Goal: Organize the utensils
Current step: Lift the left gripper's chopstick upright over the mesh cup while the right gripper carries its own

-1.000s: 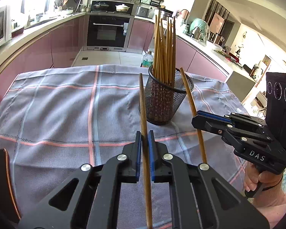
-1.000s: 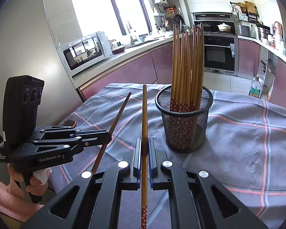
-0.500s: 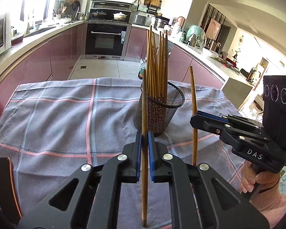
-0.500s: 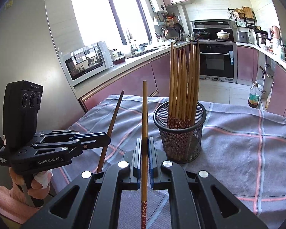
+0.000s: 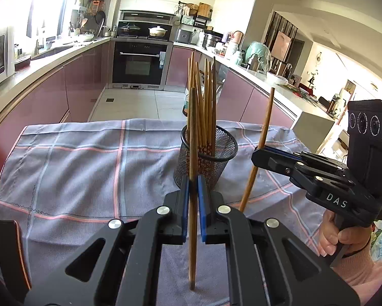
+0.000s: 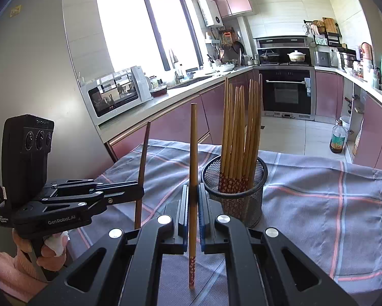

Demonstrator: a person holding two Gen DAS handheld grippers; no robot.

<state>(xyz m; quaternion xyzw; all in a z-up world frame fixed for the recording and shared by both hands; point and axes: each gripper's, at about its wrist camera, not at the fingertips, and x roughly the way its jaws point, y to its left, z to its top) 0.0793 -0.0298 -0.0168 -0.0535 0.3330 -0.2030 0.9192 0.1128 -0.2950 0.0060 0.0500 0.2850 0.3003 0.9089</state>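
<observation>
The left gripper (image 5: 193,204) has its fingers (image 5: 184,204) closed on one chopstick (image 5: 192,137), held almost upright, lower tip above the cloth. The right gripper (image 6: 193,206) is closed the same way on a second chopstick (image 6: 193,153), patterned end down. The mesh holder (image 5: 217,158) stands just ahead of both, a little to the right in each wrist view, already with a bundle of chopsticks (image 5: 203,107) leaning inside. Each stick's long axis is near vertical, so I judge the next move needs lifting over the rim, then lowering. The left seems slightly nearer. The tabletop (image 5: 76,168) around is open; its edges are well apart from the holder.
</observation>
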